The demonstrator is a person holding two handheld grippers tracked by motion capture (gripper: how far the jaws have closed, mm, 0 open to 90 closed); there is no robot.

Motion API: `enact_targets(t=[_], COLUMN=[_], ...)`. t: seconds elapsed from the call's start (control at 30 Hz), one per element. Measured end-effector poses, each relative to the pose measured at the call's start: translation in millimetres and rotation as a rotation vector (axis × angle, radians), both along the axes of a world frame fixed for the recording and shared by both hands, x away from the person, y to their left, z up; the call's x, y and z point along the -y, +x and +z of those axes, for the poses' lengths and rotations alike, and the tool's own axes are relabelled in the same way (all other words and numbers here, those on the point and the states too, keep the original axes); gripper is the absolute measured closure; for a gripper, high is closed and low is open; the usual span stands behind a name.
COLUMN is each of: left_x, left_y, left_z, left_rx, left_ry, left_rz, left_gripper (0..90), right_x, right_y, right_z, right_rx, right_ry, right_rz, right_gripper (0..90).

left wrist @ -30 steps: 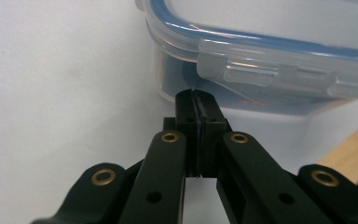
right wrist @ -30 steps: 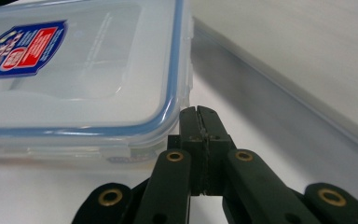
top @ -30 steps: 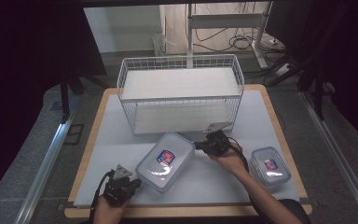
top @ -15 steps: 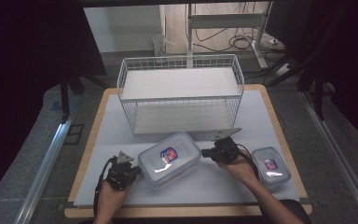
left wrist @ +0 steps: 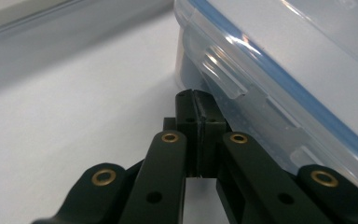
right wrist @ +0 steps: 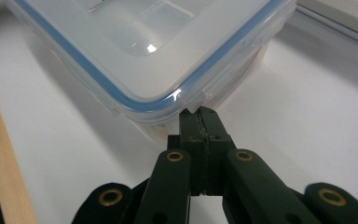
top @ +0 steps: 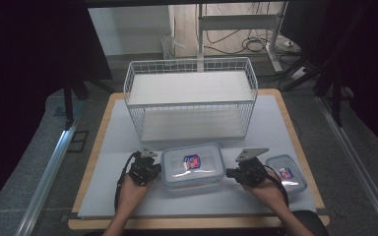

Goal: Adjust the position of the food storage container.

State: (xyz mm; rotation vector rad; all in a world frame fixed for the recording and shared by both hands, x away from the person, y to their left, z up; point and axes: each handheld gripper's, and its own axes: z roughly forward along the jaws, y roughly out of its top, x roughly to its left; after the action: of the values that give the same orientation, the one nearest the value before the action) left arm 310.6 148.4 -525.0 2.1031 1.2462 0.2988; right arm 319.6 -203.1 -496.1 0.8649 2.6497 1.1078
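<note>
Both tools (left wrist: 196,100) closed, flanking container (top: 193,164)

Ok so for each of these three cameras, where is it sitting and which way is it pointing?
High view: above the person's side, looking forward and down at the table, wire basket and both hands' grippers.
Left gripper view: rides the left gripper, jaws shut, facing the large container.
Right gripper view: rides the right gripper, jaws shut, at that container's corner.
Shared: the large container appears in all three.
</note>
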Motion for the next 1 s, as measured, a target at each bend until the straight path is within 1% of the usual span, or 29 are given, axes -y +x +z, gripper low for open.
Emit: enact_targets(t=[0.17,0.23,0.33,0.37,0.4,0.43,0.47,0.5,0.57,0.6,0.67,0.73,0.8,0.83,0.9,0.93,0.97,1.0], left_x=[7.2,9.5,7.6,5.5,2.7,1.0,-3.5,-5.8,-12.4,-15.4,-22.3,-28.8,-32.9,-35.2,-37.2,-37.8,-38.2,-38.2], left_y=[6.2,5.8,4.7,2.9,-1.1,-4.3,-10.5,-15.0,-28.9,-34.4,-43.2,-49.8,-55.8,-60.4,-68.1,-71.9,-74.3,-77.3], left_z=[-1.5,-1.8,-1.2,0.8,4.8,7.5,12.4,15.1,20.2,20.5,19.1,18.1,18.0,18.3,18.5,18.3,17.9,17.4], left_rx=[-0.004,-0.005,-0.012,-0.004,0.02,0.036,0.054,0.059,0.084,0.092,0.103,0.113,0.133,0.147,0.165,0.169,0.17,0.173], left_ry=[-0.011,-0.006,-0.021,-0.021,-0.006,-0.006,-0.018,-0.026,-0.011,0.003,0.017,0.017,-0.002,-0.02,-0.049,-0.055,-0.054,-0.048], left_rz=[-0.014,-0.024,-0.031,-0.033,-0.032,-0.028,-0.031,-0.029,-0.037,-0.039,-0.028,-0.01,0.003,0.007,0.017,0.019,0.015,0.019], left_gripper=[90.0,89.9,89.9,89.7,88.3,85.9,82.6,77.2,68.3,62.9,54.5,45.5,36.6,32.5,21.5,18.8,16.0,12.9], right_x=[8.1,10.0,12.0,12.5,12.2,11.5,11.8,13.4,17.5,21.1,26.1,31.1,35.0,36.2,38.8,39.0,38.6,38.3], right_y=[-8.8,-11.6,-13.2,-12.9,-13.1,-14.8,-15.7,-16.8,-17.8,-17.8,-19.0,-20.5,-22.5,-23.1,-24.0,-23.8,-23.1,-22.7], right_z=[0.4,0.7,1.0,1.6,2.5,4.1,5.3,7.3,9.5,10.8,12.9,14.4,14.9,14.9,14.8,15.2,15.4,15.5], right_rx=[-0.007,-0.006,-0.015,-0.02,-0.014,0.018,0.036,0.049,0.053,0.056,0.071,0.085,0.1,0.104,0.105,0.1,0.102,0.102], right_ry=[0.003,0.001,0.005,0.007,-0.002,-0.031,-0.045,-0.053,-0.034,-0.027,-0.026,-0.028,-0.026,-0.025,-0.009,0.003,0.014,0.019], right_rz=[-0.022,-0.025,-0.028,-0.028,-0.028,-0.032,-0.029,-0.026,-0.031,-0.032,-0.04,-0.038,-0.045,-0.049,-0.055,-0.051,-0.047,-0.044], right_gripper=[89.6,89.6,89.4,89.2,89.0,88.6,88.0,87.0,84.8,83.1,79.0,73.7,66.7,62.8,56.4,52.7,48.1,45.5])
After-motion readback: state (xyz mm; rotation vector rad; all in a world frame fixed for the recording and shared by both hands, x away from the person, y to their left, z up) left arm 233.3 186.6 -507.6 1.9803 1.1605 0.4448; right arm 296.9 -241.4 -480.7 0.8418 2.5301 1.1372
